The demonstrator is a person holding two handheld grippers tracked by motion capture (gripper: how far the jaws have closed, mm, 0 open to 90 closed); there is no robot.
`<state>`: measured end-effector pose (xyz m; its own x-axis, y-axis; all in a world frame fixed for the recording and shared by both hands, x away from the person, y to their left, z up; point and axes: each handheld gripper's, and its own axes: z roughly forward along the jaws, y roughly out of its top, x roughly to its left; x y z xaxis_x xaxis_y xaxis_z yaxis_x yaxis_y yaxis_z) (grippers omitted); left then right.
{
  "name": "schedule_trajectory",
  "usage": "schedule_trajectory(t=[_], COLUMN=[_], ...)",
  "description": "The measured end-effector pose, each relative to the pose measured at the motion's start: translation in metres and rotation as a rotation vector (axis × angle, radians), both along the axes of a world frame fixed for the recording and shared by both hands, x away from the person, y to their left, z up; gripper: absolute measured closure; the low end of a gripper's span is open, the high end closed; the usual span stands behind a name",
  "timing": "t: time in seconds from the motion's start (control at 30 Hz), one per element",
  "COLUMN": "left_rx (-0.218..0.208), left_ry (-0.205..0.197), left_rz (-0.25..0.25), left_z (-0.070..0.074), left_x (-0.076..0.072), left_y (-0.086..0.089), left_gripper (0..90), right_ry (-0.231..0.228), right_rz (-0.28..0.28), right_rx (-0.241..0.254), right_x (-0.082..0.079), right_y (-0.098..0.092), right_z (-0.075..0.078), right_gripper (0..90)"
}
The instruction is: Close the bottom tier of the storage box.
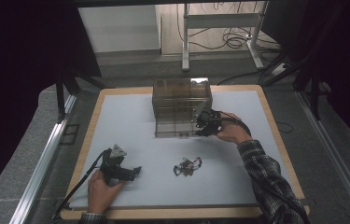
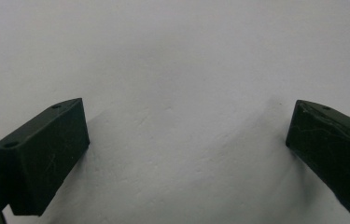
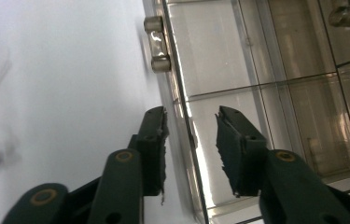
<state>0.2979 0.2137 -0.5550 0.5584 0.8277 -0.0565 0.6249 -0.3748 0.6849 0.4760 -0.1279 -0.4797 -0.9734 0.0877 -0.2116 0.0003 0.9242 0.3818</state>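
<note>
From the high view, a clear smoky plastic box (image 1: 182,107) with inner dividers stands at the far middle of the desk (image 1: 256,177). The right gripper (image 1: 204,125) is at its near right corner, and the left gripper (image 1: 135,171) lies low on the near left. A small tangle of jewellery (image 1: 187,166) lies between them, nearer the person.

In the left gripper view its jaws stand wide apart over bare surface.

In the right gripper view the jaws are parted, straddling the box's front wall (image 3: 186,135) (pads not pressing it), below a metal hinge (image 3: 156,44).
</note>
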Motion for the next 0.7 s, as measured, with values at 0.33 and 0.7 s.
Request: schedule_trajectory(t=[0.33,0.7], left_rx=[0.0,0.0], left_ry=[0.0,0.0], left_rz=[0.0,0.0], left_z=[0.0,0.0], left_x=[0.0,0.0], left_y=[0.0,0.0], left_gripper=[0.0,0.0], right_ry=[-0.003,0.01], right_rz=[-0.067,-0.146], right_rx=[0.054,0.12], right_x=[-0.009,-0.022], right_y=[-0.002,-0.004], right_z=[0.003,0.001], right_gripper=[52.4,46.8])
